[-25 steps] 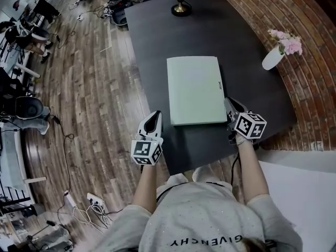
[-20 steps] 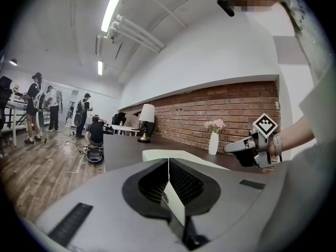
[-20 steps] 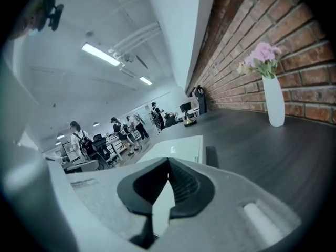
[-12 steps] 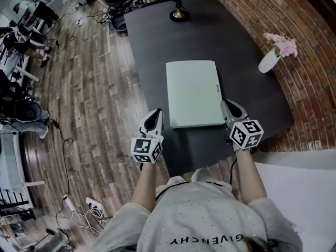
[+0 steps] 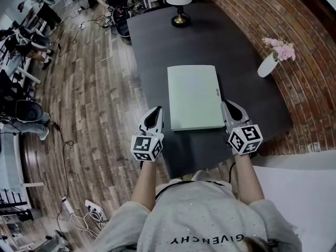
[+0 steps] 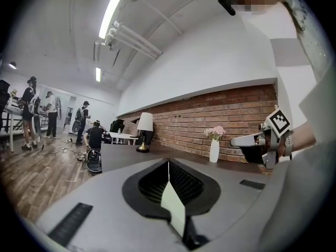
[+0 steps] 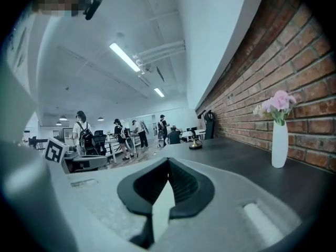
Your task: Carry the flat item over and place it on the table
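A pale green flat item lies flat on the dark table, near its front edge. My left gripper hovers just left of the item's near left corner, apart from it, jaws shut with nothing between them. My right gripper is at the item's near right corner, close beside its edge, and is also shut and empty. In the left gripper view its jaws meet in a thin line, with the right gripper seen across. The right gripper view shows closed jaws and the left gripper opposite.
A lamp stands at the table's far end and a white vase of pink flowers at its right edge, by the brick wall. To the left is wooden floor with cables; people stand at desks far left.
Both grippers have lifted a little, the right one more, and its marker cube has rolled. The flat item has stayed on the table.
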The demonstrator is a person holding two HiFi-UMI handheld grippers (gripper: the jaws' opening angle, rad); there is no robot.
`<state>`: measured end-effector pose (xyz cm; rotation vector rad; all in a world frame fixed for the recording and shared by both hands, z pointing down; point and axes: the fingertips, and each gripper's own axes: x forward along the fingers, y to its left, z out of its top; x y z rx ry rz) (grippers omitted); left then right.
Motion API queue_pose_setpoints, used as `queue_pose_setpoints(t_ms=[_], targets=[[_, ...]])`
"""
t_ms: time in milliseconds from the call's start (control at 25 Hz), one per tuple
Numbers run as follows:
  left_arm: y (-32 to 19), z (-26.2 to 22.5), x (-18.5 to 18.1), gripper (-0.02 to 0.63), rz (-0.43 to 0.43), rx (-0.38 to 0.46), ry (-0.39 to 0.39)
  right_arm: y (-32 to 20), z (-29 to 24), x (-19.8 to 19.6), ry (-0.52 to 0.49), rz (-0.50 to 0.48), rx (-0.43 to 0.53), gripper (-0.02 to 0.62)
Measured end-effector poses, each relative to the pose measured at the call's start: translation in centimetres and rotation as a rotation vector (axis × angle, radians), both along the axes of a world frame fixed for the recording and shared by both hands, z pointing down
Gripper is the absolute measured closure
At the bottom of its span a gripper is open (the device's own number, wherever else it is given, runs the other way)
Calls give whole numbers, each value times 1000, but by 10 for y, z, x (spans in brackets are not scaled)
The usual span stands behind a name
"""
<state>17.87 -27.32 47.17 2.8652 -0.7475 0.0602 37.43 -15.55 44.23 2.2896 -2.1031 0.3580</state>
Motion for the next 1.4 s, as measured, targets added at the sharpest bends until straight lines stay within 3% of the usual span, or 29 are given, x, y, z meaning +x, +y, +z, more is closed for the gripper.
queue_pose_setpoints(t_ms=[1400], targets=[[8, -44, -9, 604, -18, 80, 54, 24, -46, -3, 79, 78, 141, 600]])
